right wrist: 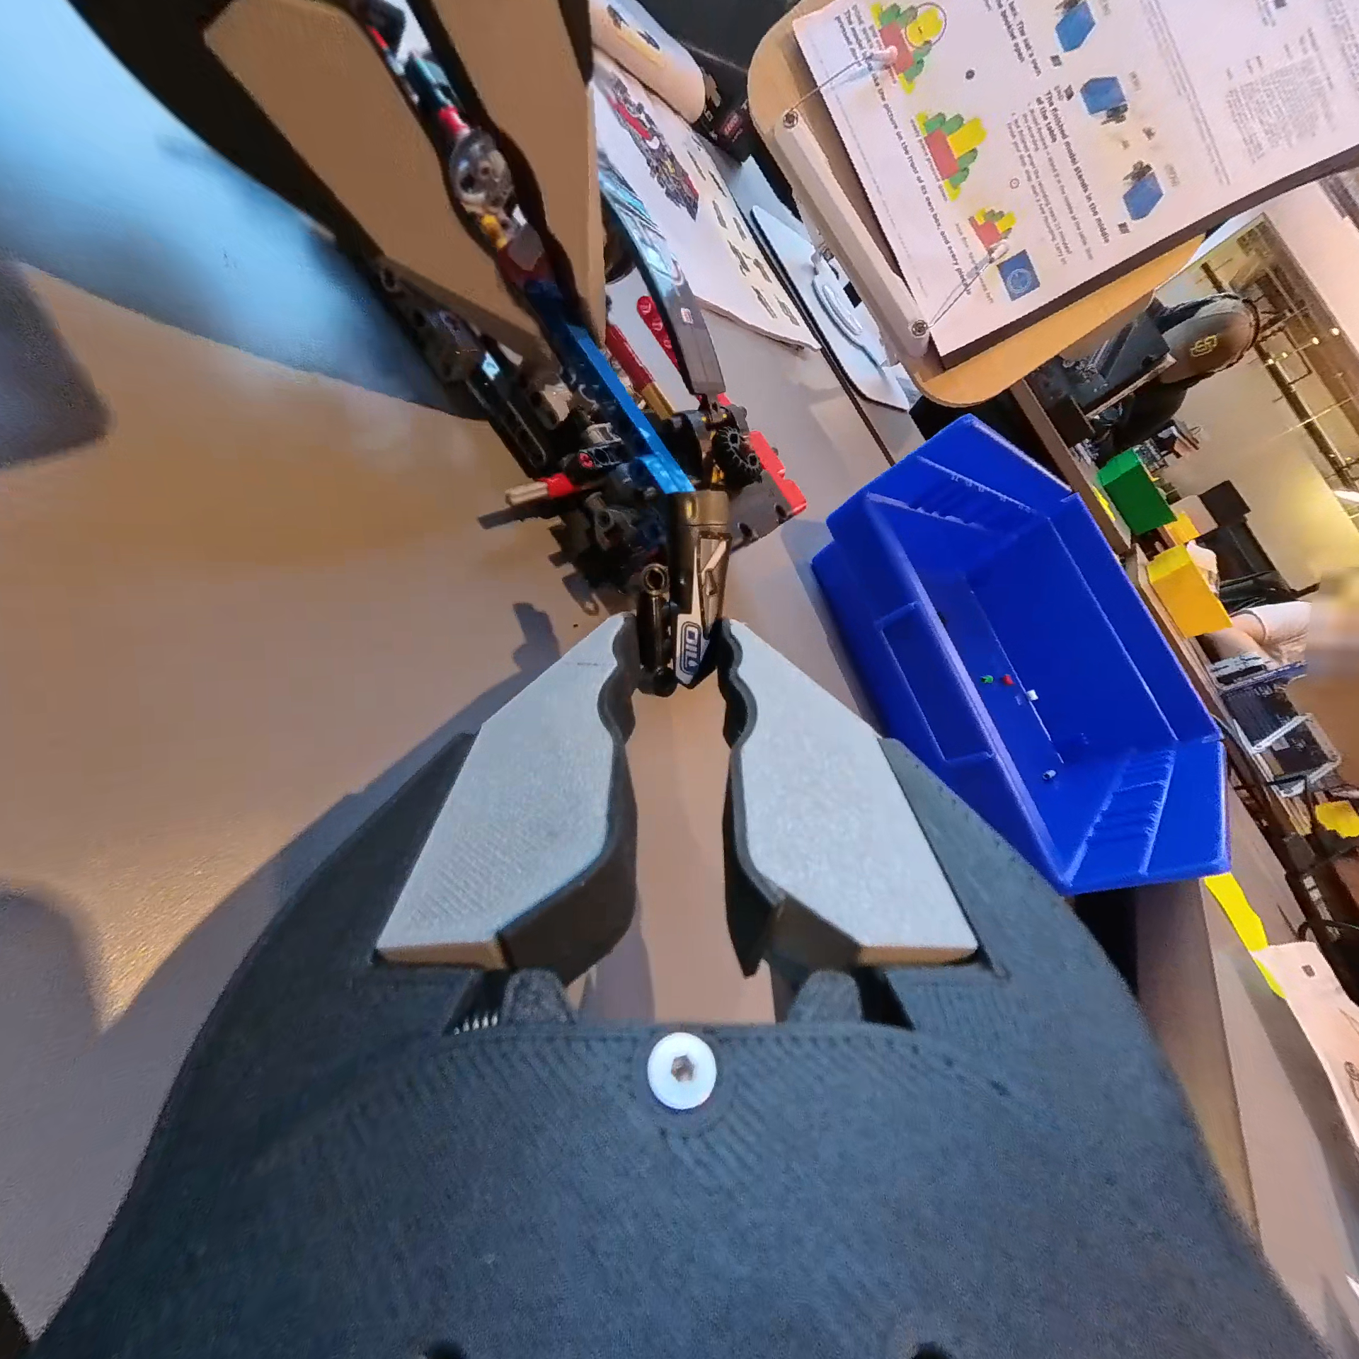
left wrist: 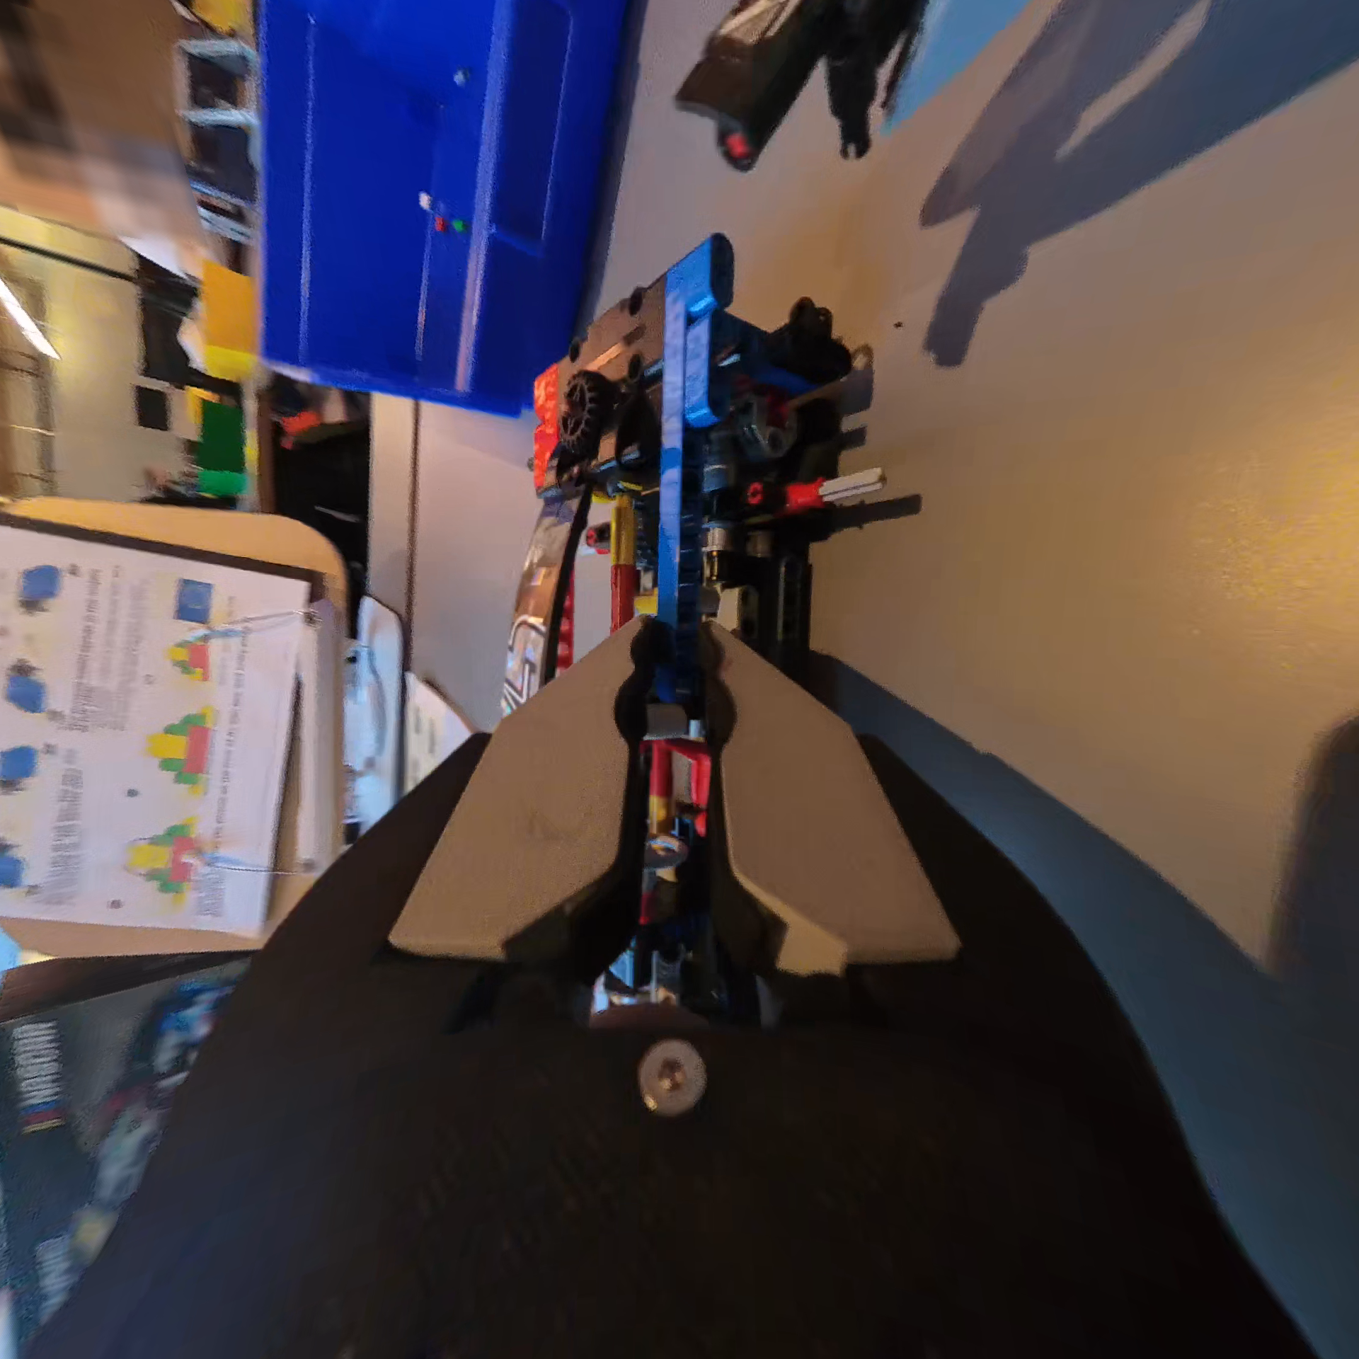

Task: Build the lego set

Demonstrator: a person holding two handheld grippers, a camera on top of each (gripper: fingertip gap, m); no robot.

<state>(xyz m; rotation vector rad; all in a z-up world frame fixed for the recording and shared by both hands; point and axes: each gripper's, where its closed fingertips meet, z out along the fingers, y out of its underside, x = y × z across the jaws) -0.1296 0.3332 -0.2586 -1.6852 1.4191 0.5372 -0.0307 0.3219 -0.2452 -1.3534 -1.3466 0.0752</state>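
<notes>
Lab workbench: blue parts bin [right wrist: 1029, 662], instruction board [right wrist: 1066, 147]

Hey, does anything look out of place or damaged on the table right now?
Nothing stands out. The lego model looks intact, gripped by the left gripper and right gripper; the blue bin sits upright beside it.

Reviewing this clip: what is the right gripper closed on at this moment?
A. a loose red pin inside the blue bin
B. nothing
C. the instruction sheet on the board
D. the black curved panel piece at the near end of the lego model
D: in the right wrist view the right gripper pinches the black curved panel piece at the near end of the lego model, while the blue bin sits apart to the side.
</notes>
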